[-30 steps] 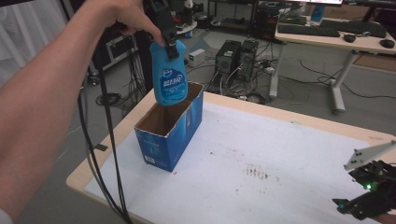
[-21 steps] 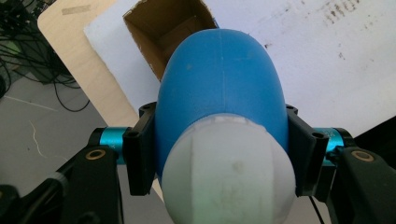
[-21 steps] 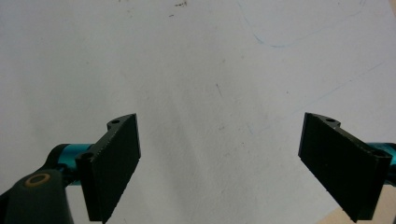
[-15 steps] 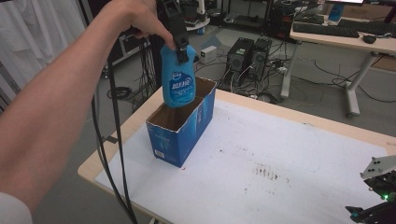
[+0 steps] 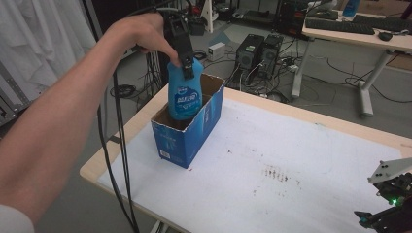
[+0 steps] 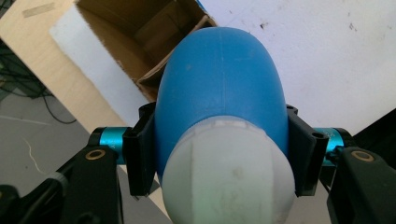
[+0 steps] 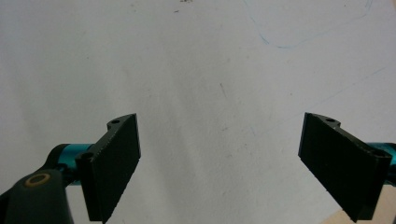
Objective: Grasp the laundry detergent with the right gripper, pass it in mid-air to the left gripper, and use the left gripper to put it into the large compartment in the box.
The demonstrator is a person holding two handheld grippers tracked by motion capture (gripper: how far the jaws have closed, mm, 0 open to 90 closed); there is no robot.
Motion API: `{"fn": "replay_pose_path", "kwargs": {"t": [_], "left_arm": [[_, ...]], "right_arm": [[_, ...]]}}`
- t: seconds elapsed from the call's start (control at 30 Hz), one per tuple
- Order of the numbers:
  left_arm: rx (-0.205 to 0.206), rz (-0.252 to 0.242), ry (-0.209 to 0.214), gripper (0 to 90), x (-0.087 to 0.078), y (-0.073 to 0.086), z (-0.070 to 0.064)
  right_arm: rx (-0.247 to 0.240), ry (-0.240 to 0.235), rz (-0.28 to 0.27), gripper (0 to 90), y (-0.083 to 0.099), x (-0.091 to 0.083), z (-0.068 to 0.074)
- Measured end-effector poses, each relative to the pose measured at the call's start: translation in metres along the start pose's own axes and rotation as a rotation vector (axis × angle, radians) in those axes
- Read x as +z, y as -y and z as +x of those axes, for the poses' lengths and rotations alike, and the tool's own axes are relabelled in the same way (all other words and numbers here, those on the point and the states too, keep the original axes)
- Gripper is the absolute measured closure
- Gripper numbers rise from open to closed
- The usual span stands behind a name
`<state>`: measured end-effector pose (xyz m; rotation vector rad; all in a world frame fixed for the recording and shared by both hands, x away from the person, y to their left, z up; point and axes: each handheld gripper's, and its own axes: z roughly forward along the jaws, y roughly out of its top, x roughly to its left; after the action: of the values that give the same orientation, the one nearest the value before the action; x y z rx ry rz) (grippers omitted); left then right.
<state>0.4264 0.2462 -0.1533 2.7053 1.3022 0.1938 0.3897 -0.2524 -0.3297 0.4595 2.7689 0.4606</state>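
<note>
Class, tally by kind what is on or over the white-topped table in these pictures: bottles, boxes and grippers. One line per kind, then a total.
Blue bottle: 1
Open blue box: 1
Grippers: 2, the left gripper clamped on the bottle's neck, the right gripper open above the white table surface
Total: 4

The lower part of the blue plastic detergent bottle (image 5: pixel 184 97) is hidden behind the wall of the open blue cardboard box (image 5: pixel 187 133). Its label print is too small to read. Well right of the box, the right gripper (image 5: pixel 388 208) is cut off by the picture's edge.
</note>
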Motion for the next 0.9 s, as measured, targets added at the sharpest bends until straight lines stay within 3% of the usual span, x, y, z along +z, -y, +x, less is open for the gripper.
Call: {"fn": "replay_pose_path", "kwargs": {"t": [0.2, 0.4, 0.7, 0.9], "left_arm": [[0.055, -0.008, 0.026, 38.3, 0.024, 0.007, -0.002], [0.169, 0.024, 0.029, 38.2, 0.044, 0.01, -0.005], [0.267, 0.032, 0.045, 38.2, 0.074, 0.016, -0.004], [0.344, 0.031, 0.032, 38.2, 0.089, 0.021, -0.002]], "right_arm": [[0.007, -0.012, -0.007, 12.4, 0.001, 0.001, 0.002], [-0.001, -0.014, 0.0, 12.4, 0.002, 0.006, 0.005], [-0.004, -0.02, 0.012, 12.4, 0.005, 0.012, 0.008], [-0.008, -0.02, 0.014, 12.4, 0.006, 0.013, 0.009]]}}
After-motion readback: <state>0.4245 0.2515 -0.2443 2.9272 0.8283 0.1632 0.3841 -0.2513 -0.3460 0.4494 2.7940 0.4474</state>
